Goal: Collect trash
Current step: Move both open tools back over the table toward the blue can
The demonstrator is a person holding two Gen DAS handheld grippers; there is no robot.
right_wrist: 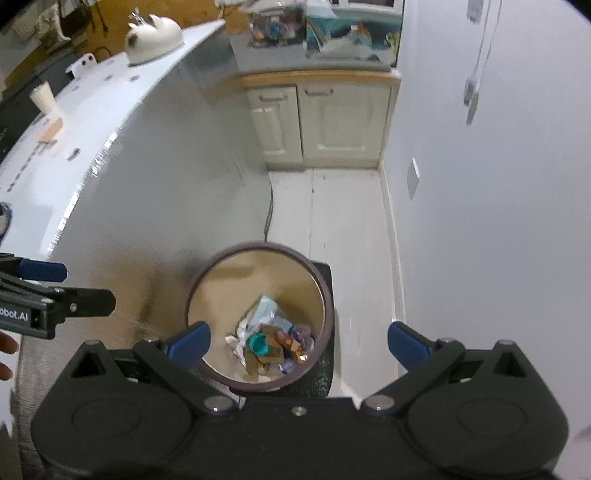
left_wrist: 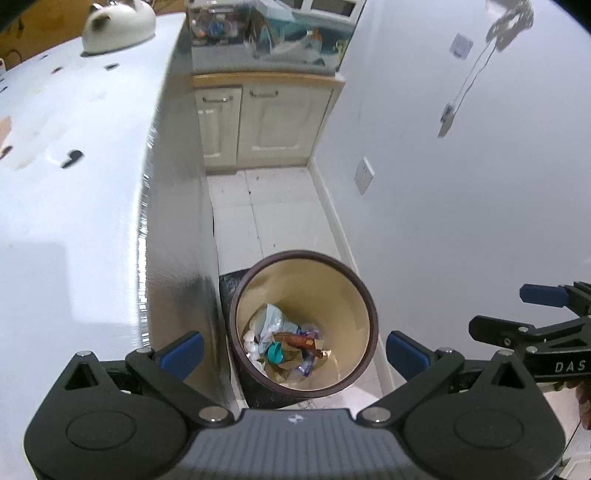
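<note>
Brown-rimmed and cream inside, a round bin is seen from above on the pale tiled floor, standing on a dark mat just beside the right face of a white counter. Trash is piled at the bottom of the bin: a light blue wrapper, a teal cap, white crumpled paper and some brown and purple wrappers are made out, though the smaller pieces are too blurred to be told apart.

Both tools are held above the bin. The left gripper is spread wide, its blue fingertips set apart to either side of the bin's rim, and nothing is held between them. The right gripper is likewise spread wide and empty, with the bin lying toward its left fingertip. In the left wrist view the right gripper is seen at the right edge, in front of the white wall; in the right wrist view the left gripper is seen at the left edge, and part of a hand is seen just below it.

On the far part of the counter a white cat-shaped object is set. At the far end of the floor a cream cupboard with two doors is placed, and its top is crowded with clutter. A black cable is run down along the floor by the counter.
</note>
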